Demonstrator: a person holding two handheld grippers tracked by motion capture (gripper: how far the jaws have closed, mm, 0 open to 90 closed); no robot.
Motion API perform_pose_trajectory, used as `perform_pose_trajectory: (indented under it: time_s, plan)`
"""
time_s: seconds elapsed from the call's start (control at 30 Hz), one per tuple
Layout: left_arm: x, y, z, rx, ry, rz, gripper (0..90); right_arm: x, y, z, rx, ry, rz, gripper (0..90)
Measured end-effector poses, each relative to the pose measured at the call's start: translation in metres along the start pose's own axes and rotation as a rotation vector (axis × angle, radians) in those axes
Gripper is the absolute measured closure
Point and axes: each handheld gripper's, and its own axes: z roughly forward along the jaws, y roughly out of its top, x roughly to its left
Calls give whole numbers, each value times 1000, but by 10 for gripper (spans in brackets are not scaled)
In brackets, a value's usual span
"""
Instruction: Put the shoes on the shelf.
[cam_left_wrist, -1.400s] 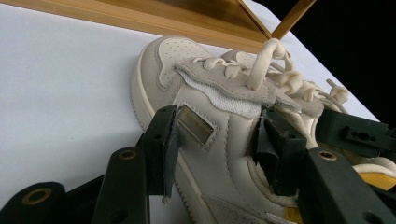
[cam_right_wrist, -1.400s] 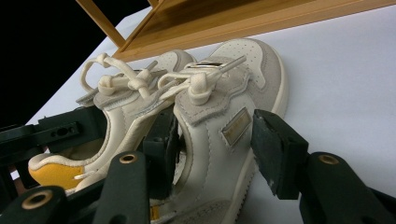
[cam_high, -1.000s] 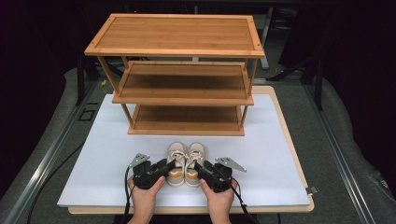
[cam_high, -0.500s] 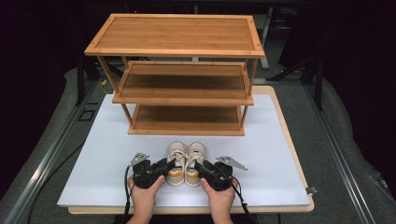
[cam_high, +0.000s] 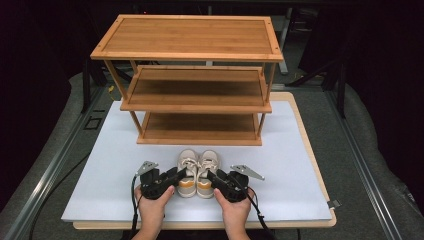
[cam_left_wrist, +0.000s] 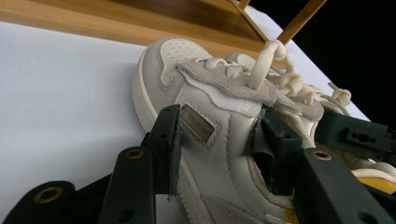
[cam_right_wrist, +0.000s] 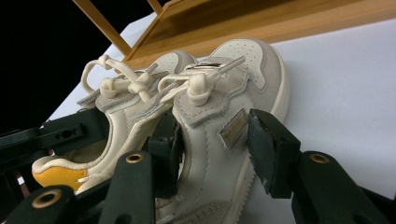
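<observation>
A pair of small cream shoes with orange heels stands side by side in front of a wooden rack. My left gripper (cam_high: 181, 176) is shut on the left shoe (cam_high: 187, 167) near its heel. In the left gripper view one pad presses that shoe's (cam_left_wrist: 219, 126) outer side and the other sits at the inner side by the tongue. My right gripper (cam_high: 212, 177) is shut on the right shoe (cam_high: 207, 167) the same way. In the right gripper view its jaws clasp the right shoe (cam_right_wrist: 210, 135) on both sides, with the left shoe (cam_right_wrist: 130, 107) beside it. Both soles rest on the white board.
A three-shelf wooden shoe rack (cam_high: 192, 95) stands just behind the shoes, its shelves bare. The white board (cam_high: 100, 170) lies on a wood-edged table. Dark floor, rails and cables surround it. The other gripper's jaw (cam_left_wrist: 359, 135) shows at the right in the left gripper view.
</observation>
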Motion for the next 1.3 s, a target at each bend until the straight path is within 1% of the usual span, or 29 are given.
perform_pose_trajectory:
  time_s: [0.03, 0.13, 0.2, 0.23, 0.27, 0.3, 0.33, 0.37, 0.4, 0.47, 0.57, 0.6, 0.63, 0.67, 0.73, 0.77, 0.8, 0.83, 0.87, 0.9, 0.93, 1.0, 1.07, 1.1, 1.17, 1.3]
  plan:
    - [-1, 1, -1, 0, 1, -1, 554, 1, 1, -1, 6, 0, 0, 554]
    - [-2, 6, -3, -3, 0, 2, 554, 3, 5, -1, -3, 8, -4, 554]
    - [-2, 8, -4, -4, -2, 4, 554, 5, 8, -3, 7, 5, -10, 554]
    - [-3, 9, -4, -5, -4, 1, 553, 6, 9, -3, -3, 4, -8, 554]
    - [-3, 11, -5, -5, -4, 3, 553, 6, 10, -3, 2, 6, -9, 554]
    - [-4, 12, -5, -4, -5, 2, 553, 7, 11, -3, -8, 6, -13, 554]
    - [-4, 13, -6, -5, -6, 0, 553, 8, 13, -4, -7, 5, -14, 554]
    - [-5, 15, -6, 0, -7, 6, 554, 9, 14, -5, 0, -7, -18, 554]
    - [-6, 16, -7, -3, -8, 1, 554, 10, 15, -5, -3, -6, -18, 554]
    - [-7, 19, -8, -3, -8, 3, 553, 12, 18, -7, -7, -8, -19, 554]
    - [-9, 24, -11, -1, -7, 18, 553, 14, 22, -9, -6, 3, -23, 554]
    - [-10, 26, -11, -1, -8, 15, 553, 14, 23, -10, 1, 7, -26, 554]
    - [-10, 27, -12, -4, -8, 17, 553, 16, 24, -10, -7, 0, -23, 554]
    - [-11, 29, -13, -4, -9, 17, 553, 16, 25, -10, -11, 10, -25, 554]
    - [-12, 32, -14, -8, -13, 17, 552, 18, 28, -11, -16, 15, -29, 554]
    - [-12, 34, -15, -9, -16, 18, 552, 19, 30, -12, -11, 6, -33, 554]
    - [-13, 35, -16, -11, -18, 17, 552, 20, 32, -12, -21, 17, -33, 554]
    - [-14, 37, -16, -16, -19, 14, 552, 21, 34, -14, -13, 6, -38, 554]
    - [-14, 38, -17, -16, -23, 15, 552, 21, 36, -14, -15, 15, -42, 553]
    - [-14, 40, -18, -17, -25, 18, 552, 22, 38, -16, -6, 11, -45, 553]
    - [-15, 42, -18, -20, -26, 14, 552, 23, 39, -15, -21, 14, -44, 553]
    - [-16, 45, -20, -20, -30, 15, 552, 24, 42, -17, -25, 10, -38, 553]
    - [-18, 49, -21, -20, -33, 17, 552, 25, 46, -17, -32, 20, -39, 553]
    - [-18, 51, -22, -21, -34, 22, 552, 26, 47, -18, -29, 22, -41, 553]
    - [-20, 54, -23, -25, -34, 19, 552, 28, 50, -19, -37, 28, -40, 554]
    - [-23, 62, -25, -24, -36, 25, 552, 31, 57, -22, -37, 23, -49, 553]
